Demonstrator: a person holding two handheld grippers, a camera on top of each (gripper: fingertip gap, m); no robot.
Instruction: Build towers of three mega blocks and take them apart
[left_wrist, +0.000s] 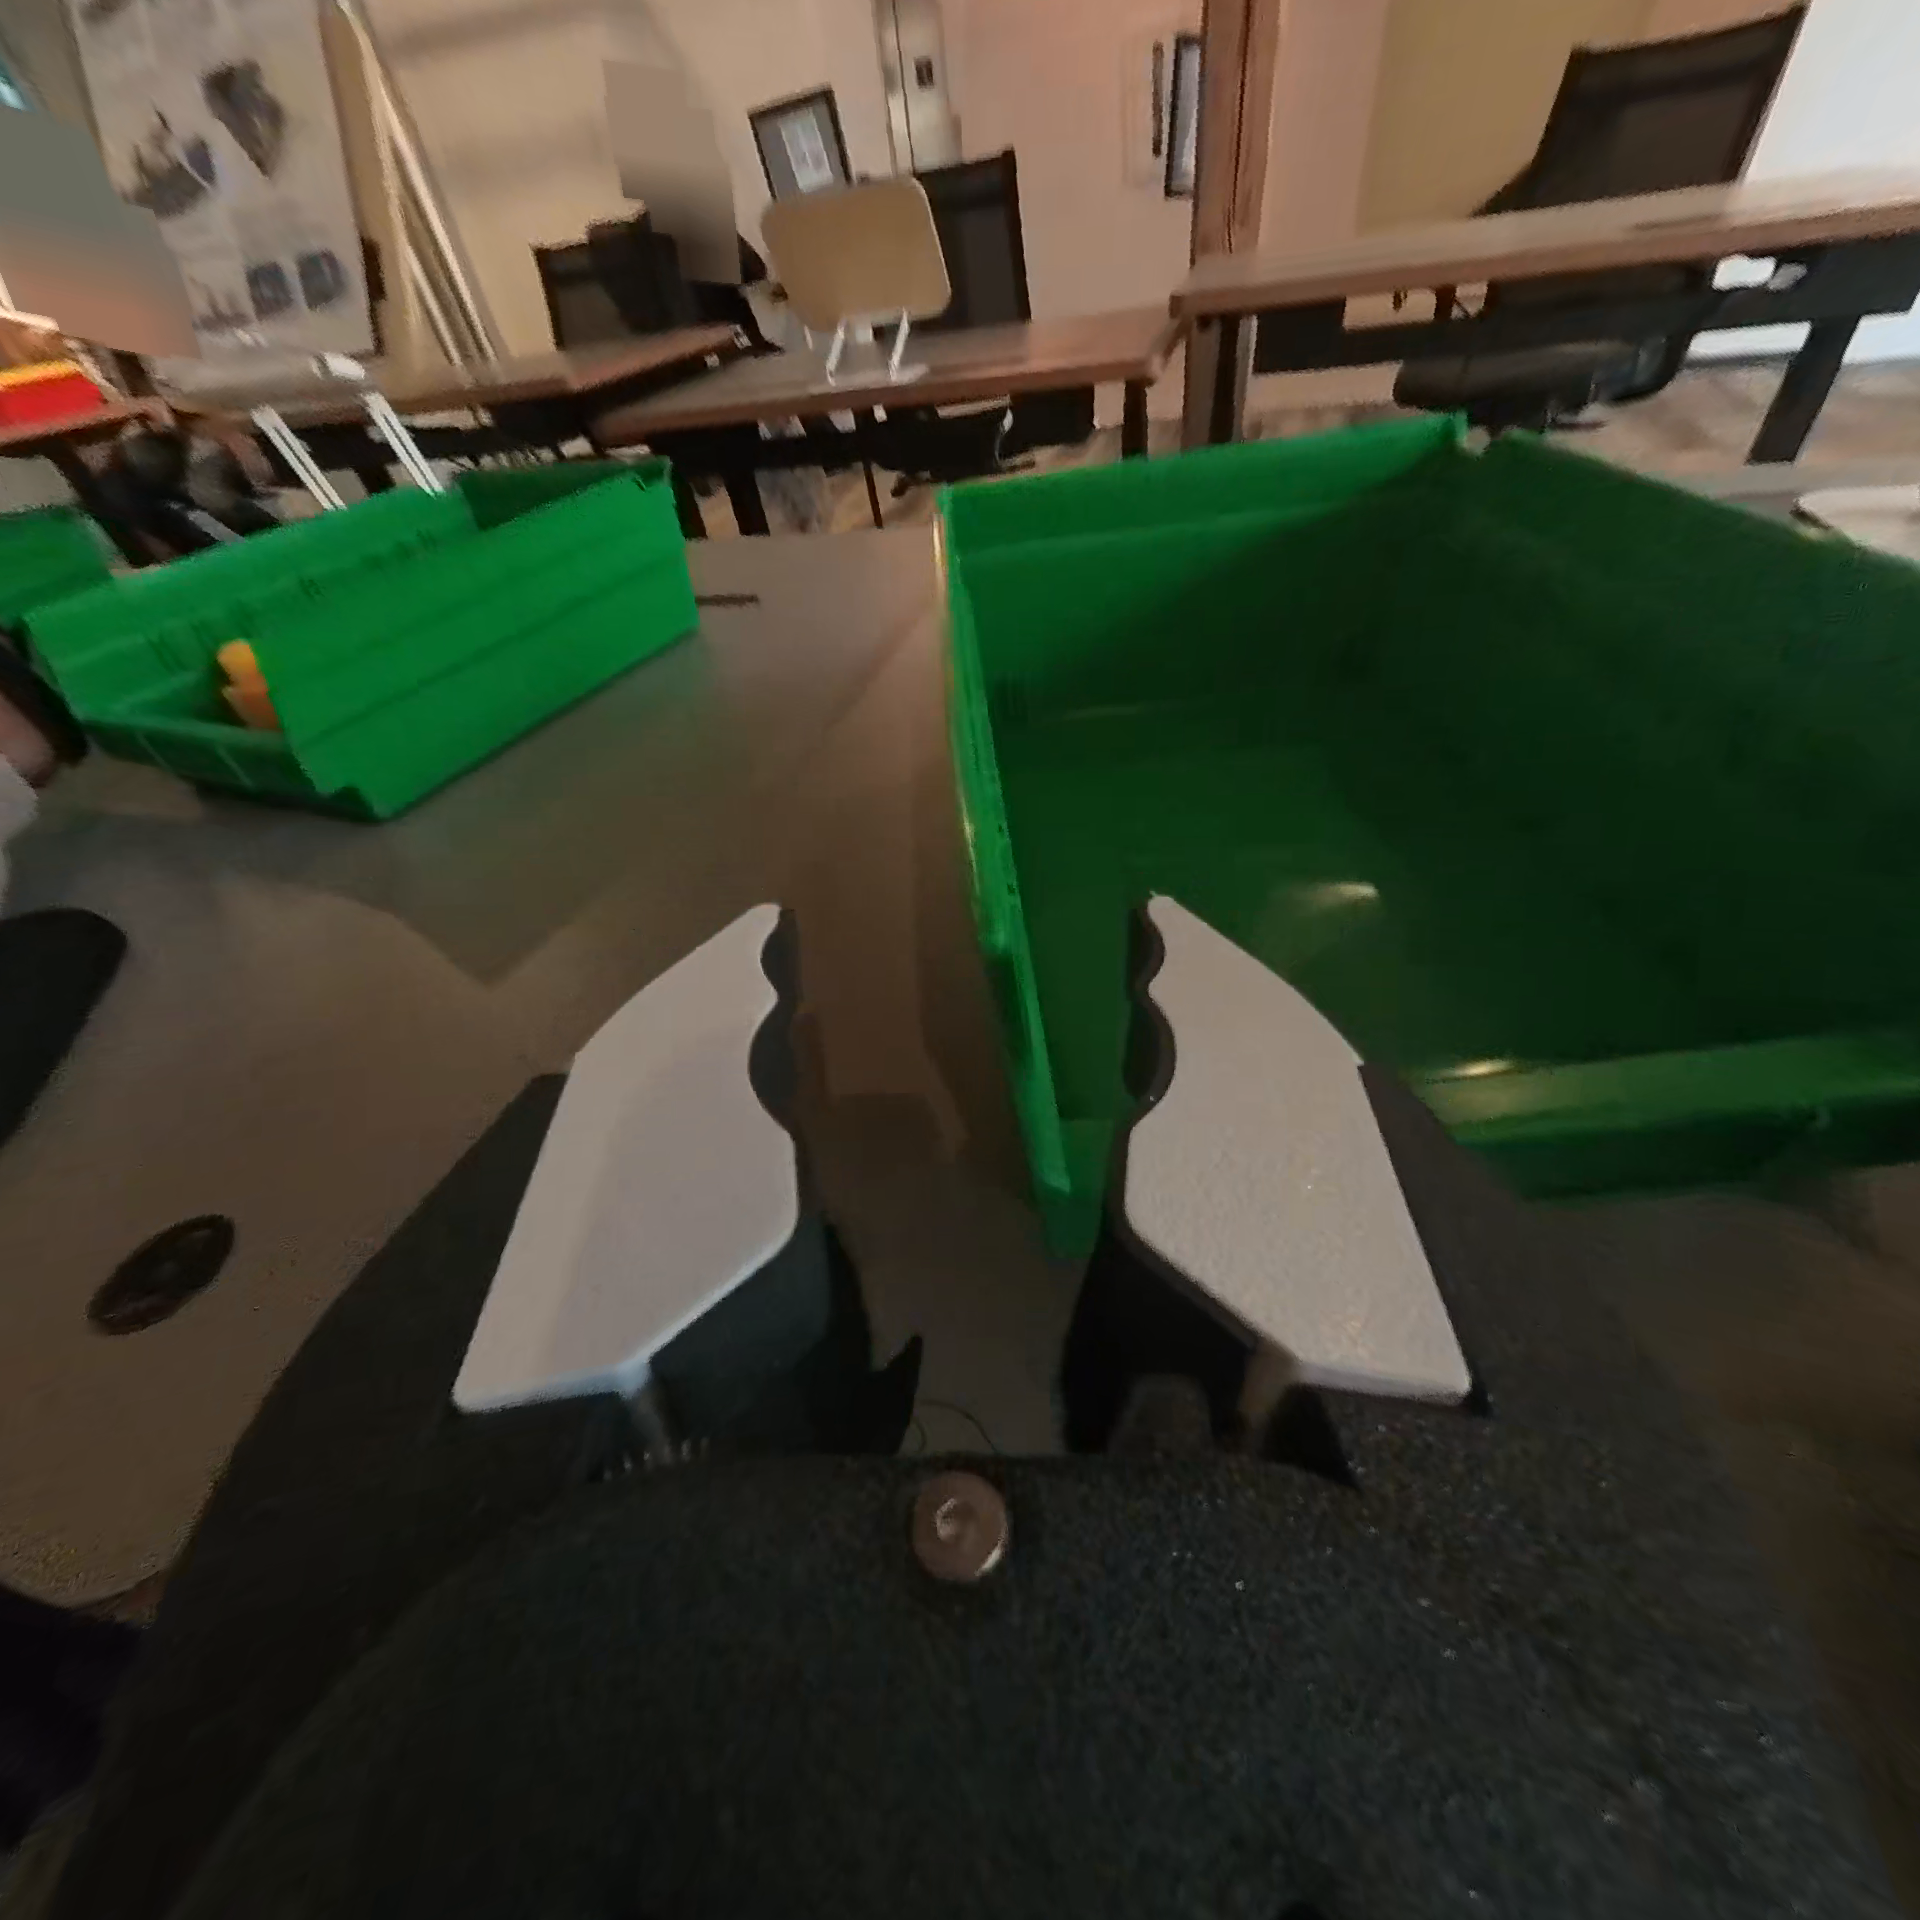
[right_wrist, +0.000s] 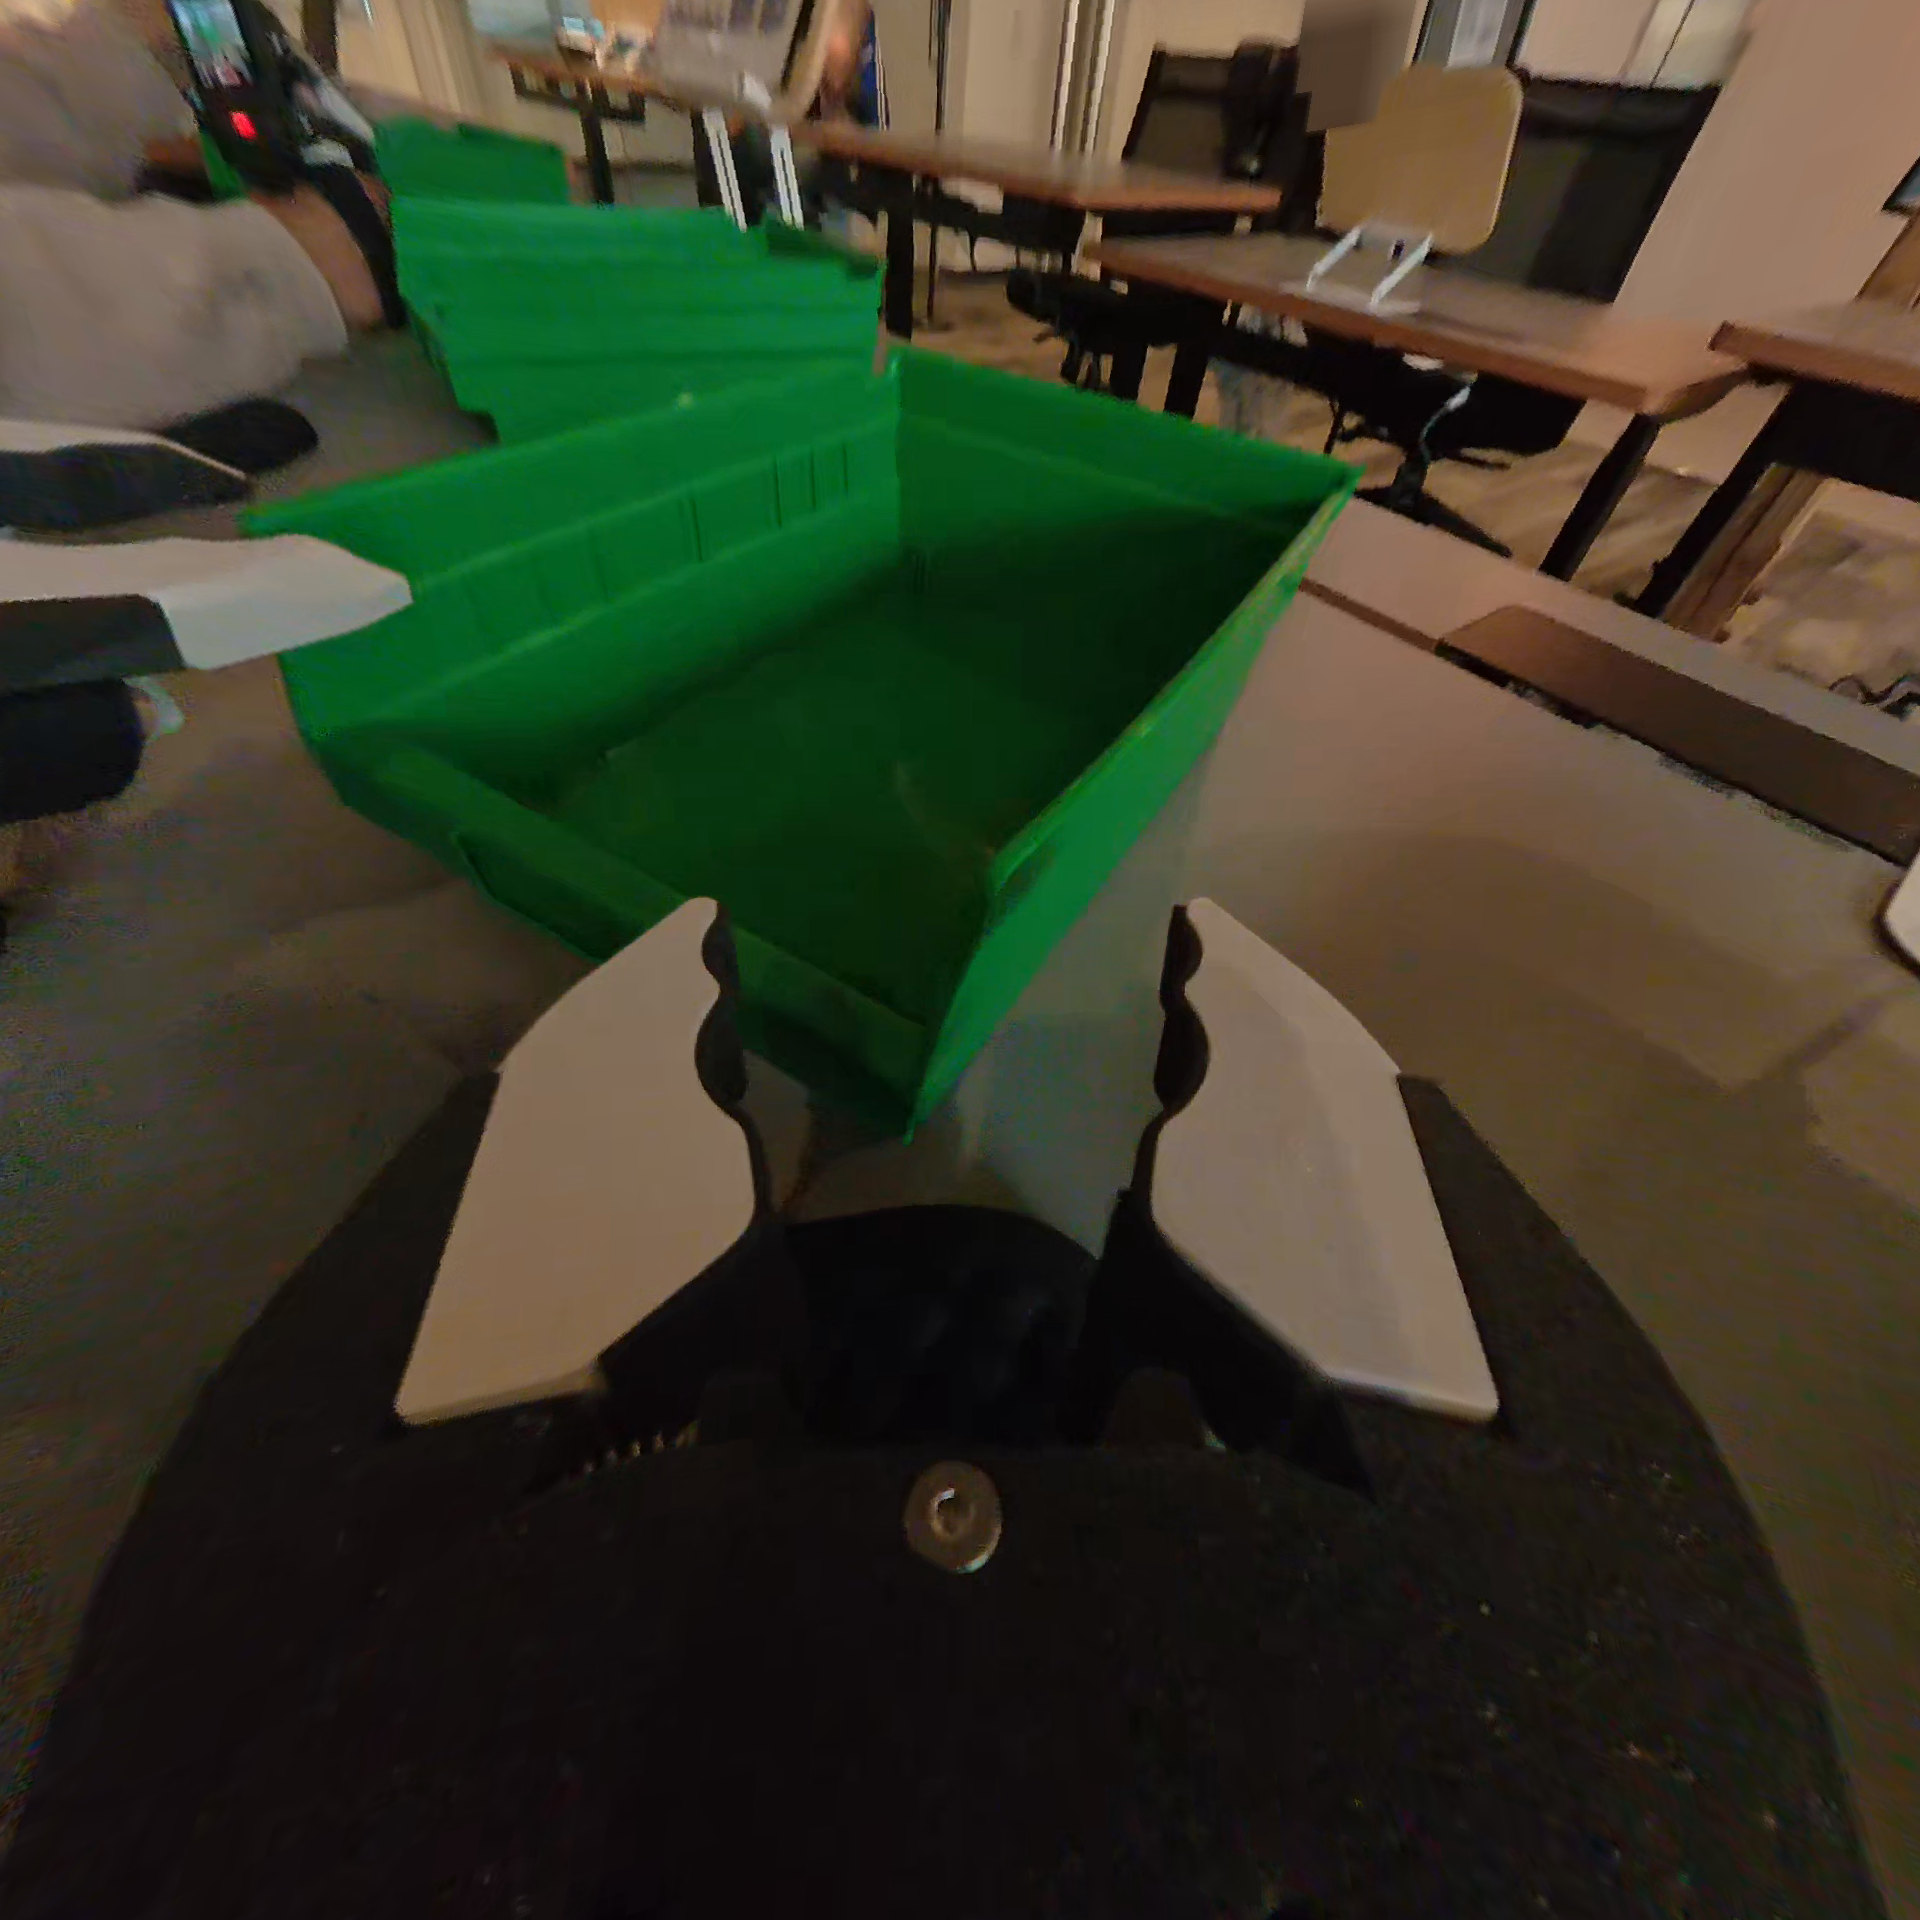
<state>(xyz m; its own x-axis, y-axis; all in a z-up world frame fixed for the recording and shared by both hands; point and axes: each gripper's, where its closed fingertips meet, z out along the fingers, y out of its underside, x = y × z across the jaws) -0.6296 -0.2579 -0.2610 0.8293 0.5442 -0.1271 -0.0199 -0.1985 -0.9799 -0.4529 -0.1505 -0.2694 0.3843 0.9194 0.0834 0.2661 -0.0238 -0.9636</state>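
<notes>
Since both tongs, left (left_wrist: 961, 914) and right (right_wrist: 945, 909), gaped wide and empty, no tower stood; near bin (left_wrist: 1455, 790) bare; far bin (left_wrist: 416, 665) held possibly orange block (left_wrist: 247, 681).

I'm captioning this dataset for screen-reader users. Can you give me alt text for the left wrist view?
The open, empty left tool hovers over a grey table, straddling the near left wall of a large empty green bin. A second green bin farther left holds an orange block; desks and chairs fill the blurred background.
</notes>
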